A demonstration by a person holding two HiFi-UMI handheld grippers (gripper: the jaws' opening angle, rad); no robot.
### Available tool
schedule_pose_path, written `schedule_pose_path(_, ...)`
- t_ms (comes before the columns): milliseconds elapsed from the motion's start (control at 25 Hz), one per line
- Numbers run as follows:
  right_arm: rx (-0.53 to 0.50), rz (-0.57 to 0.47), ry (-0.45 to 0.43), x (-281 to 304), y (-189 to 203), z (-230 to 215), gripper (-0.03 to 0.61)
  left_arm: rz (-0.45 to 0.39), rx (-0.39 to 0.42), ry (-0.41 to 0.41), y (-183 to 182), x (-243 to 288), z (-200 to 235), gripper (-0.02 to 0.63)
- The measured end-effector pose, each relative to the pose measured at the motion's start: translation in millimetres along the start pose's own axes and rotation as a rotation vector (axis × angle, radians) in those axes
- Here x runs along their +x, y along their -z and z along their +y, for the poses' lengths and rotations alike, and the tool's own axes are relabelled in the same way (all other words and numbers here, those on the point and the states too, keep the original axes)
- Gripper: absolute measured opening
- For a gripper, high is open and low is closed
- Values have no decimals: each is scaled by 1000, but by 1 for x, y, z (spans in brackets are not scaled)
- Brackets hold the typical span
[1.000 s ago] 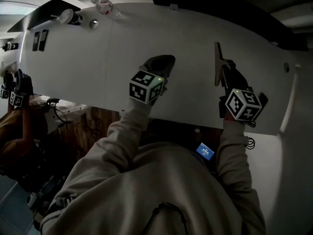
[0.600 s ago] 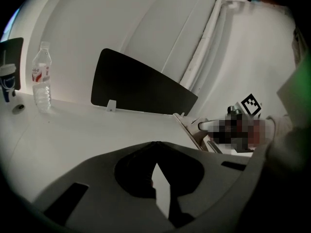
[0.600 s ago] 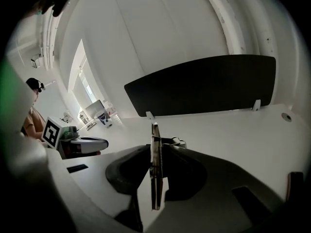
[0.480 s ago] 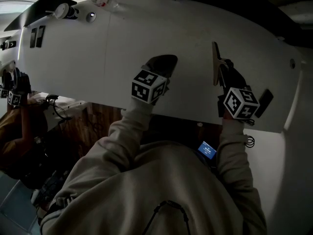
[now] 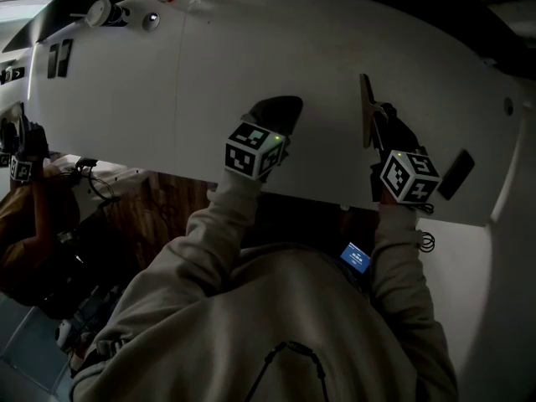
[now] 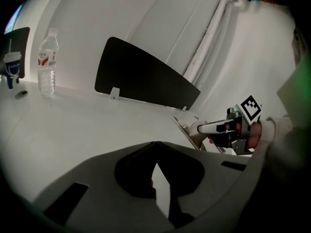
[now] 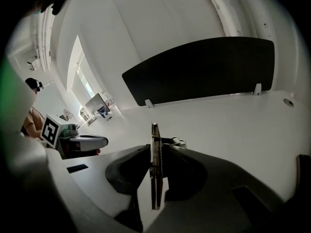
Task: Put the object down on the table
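A thin flat board (image 5: pixel 365 107) stands on edge over the white table (image 5: pixel 167 107), right of centre. My right gripper (image 5: pixel 381 122) is shut on it. In the right gripper view the board (image 7: pixel 154 154) runs upright between the two dark jaws, which press on both its faces. Whether its lower edge touches the table is hidden. My left gripper (image 5: pixel 279 110) rests at the table's middle, to the left of the board. Its fingertips meet, so it is shut with nothing in it (image 6: pixel 156 149). From the left gripper view the board (image 6: pixel 188 130) shows tilted, in the right gripper's hold.
A black divider panel (image 6: pixel 141 79) stands along the table's far side. A water bottle (image 6: pixel 46 62) and small items (image 5: pixel 99 11) sit at the far left corner. A dark flat item (image 5: pixel 456 174) lies right of the right gripper. Another person (image 5: pixel 25 199) is at the left.
The head view has drifted slightly. Both grippers keep their places and the board stays upright in the right gripper.
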State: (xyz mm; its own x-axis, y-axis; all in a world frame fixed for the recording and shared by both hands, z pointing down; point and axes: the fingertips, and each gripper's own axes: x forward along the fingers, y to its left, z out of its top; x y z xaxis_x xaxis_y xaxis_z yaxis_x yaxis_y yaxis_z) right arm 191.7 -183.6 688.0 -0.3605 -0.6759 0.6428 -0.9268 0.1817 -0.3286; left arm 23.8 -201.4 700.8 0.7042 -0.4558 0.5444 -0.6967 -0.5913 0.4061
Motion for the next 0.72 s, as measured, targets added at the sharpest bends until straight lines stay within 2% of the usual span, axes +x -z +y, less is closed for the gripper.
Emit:
schedule_pose_path(560,51,54,-2,19,41,-6,94,19,-36,6,31,5,2,3)
schedule_pose_path(720,106,62,9,25,51,-12,94,23,-42,8,36,4,4,3)
